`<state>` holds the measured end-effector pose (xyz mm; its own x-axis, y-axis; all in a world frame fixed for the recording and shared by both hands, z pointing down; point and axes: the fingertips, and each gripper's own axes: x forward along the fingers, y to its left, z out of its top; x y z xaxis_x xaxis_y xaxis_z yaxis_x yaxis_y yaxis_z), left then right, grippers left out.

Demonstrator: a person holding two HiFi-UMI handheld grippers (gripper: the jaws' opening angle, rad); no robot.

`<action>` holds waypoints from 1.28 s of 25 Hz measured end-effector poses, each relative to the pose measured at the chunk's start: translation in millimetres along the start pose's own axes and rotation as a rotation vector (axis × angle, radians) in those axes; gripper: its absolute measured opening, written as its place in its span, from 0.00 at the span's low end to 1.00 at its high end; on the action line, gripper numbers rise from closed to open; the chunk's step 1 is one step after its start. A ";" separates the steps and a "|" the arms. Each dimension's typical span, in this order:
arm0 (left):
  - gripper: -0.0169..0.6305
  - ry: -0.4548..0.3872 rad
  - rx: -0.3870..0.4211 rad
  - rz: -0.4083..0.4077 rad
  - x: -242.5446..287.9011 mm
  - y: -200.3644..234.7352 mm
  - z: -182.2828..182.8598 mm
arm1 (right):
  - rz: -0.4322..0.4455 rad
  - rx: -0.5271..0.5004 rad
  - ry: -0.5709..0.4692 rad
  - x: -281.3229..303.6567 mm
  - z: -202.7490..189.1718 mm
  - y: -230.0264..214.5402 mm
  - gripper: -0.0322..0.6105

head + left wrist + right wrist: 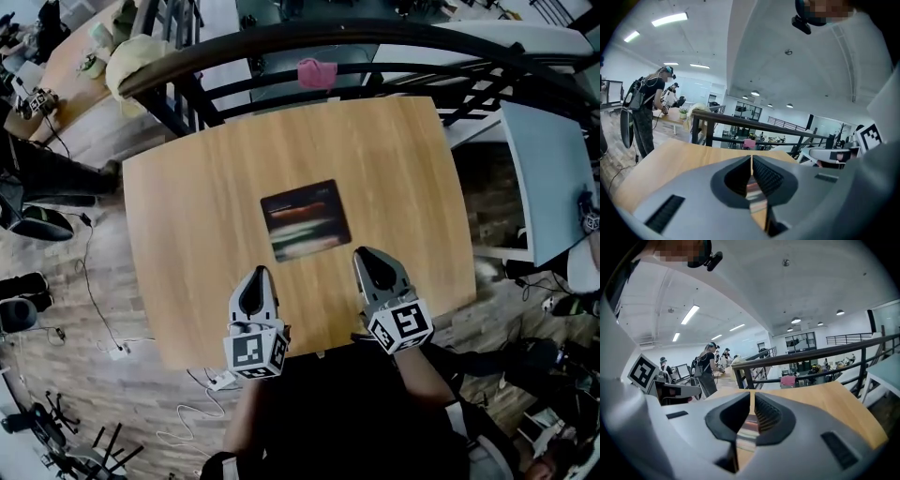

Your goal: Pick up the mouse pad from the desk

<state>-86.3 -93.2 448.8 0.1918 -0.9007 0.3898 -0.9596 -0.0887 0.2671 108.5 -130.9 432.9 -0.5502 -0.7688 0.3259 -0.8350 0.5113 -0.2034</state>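
A dark rectangular mouse pad (306, 220) with blurred light streaks lies flat near the middle of the wooden desk (187, 234). Both grippers hover over the desk's near edge, pointing toward the pad and short of it. My left gripper (257, 274) is shut and sits off the pad's near-left corner. My right gripper (367, 253) is shut too, just off the near-right corner. In the left gripper view the jaws (751, 157) meet with nothing held, and a strip of the pad (753, 188) shows behind them. The right gripper view shows its jaws (753, 394) together, the pad (749, 425) beyond.
A black railing (375, 47) curves past the desk's far edge, with a pink object (317, 72) behind it. A pale tabletop (548, 178) stands to the right. Cables and a power strip (220, 380) lie on the floor at the near left. A person (647, 112) stands at a distant desk.
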 end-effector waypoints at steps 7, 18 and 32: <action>0.07 0.191 -0.029 -0.040 67.6 28.8 -54.7 | -0.035 0.051 0.170 58.7 -58.9 -28.0 0.24; 0.34 0.408 -0.061 -0.046 124.3 44.3 -135.2 | -0.074 0.124 0.465 116.3 -151.6 -68.1 0.37; 0.41 0.557 -0.156 0.002 185.3 81.9 -201.2 | -0.120 0.160 0.677 187.5 -225.4 -118.4 0.39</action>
<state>-87.9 -181.8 720.3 0.3103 -0.5372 0.7843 -0.9263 0.0145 0.3764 106.5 -249.0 726.3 -0.3708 -0.3819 0.8466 -0.9091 0.3354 -0.2469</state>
